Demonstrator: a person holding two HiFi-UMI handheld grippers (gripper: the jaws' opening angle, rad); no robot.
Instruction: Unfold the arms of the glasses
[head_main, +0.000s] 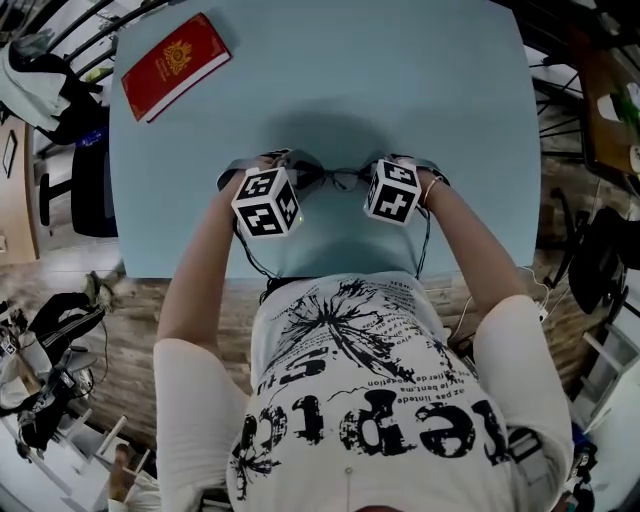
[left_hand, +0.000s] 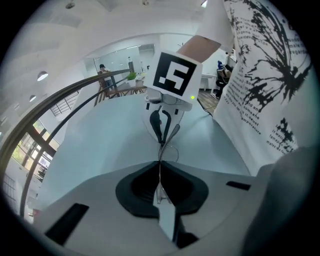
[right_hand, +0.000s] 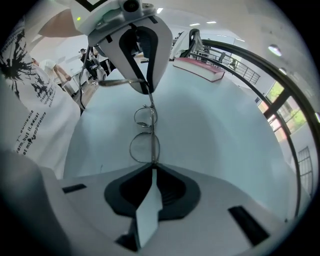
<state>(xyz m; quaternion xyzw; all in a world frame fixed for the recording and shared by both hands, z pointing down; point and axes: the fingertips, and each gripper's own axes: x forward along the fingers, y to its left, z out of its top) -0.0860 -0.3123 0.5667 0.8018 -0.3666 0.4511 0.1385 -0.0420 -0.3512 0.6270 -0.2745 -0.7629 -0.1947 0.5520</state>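
One pair of glasses (right_hand: 145, 145) hangs between two grippers, close to the near edge of the tabletop (head_main: 400, 80) and about midway along it. The left gripper (left_hand: 160, 162) is clenched, its pads pinching a thin wire part of the glasses. The right gripper (right_hand: 152, 165) is clenched too, grasping the frame at the outer rim of one lens. Two round lenses show in the right gripper view, lined up edge-on from its jaws toward the left gripper. One thin arm (right_hand: 107, 82) sticks out sideways from the left gripper's tips, toward the person's shirt (head_main: 370, 400).

One red book (head_main: 176, 65) lies at the far left corner of the tabletop, well apart from the glasses.

In the head view the two marker cubes and the hands cover both pairs of jaws and both ends of the frame; only the middle of the frame shows as a faint dark line. The second arm cannot be made out, nor whether the glasses touch the tabletop. The frame's wire is too thin to show its hinges.
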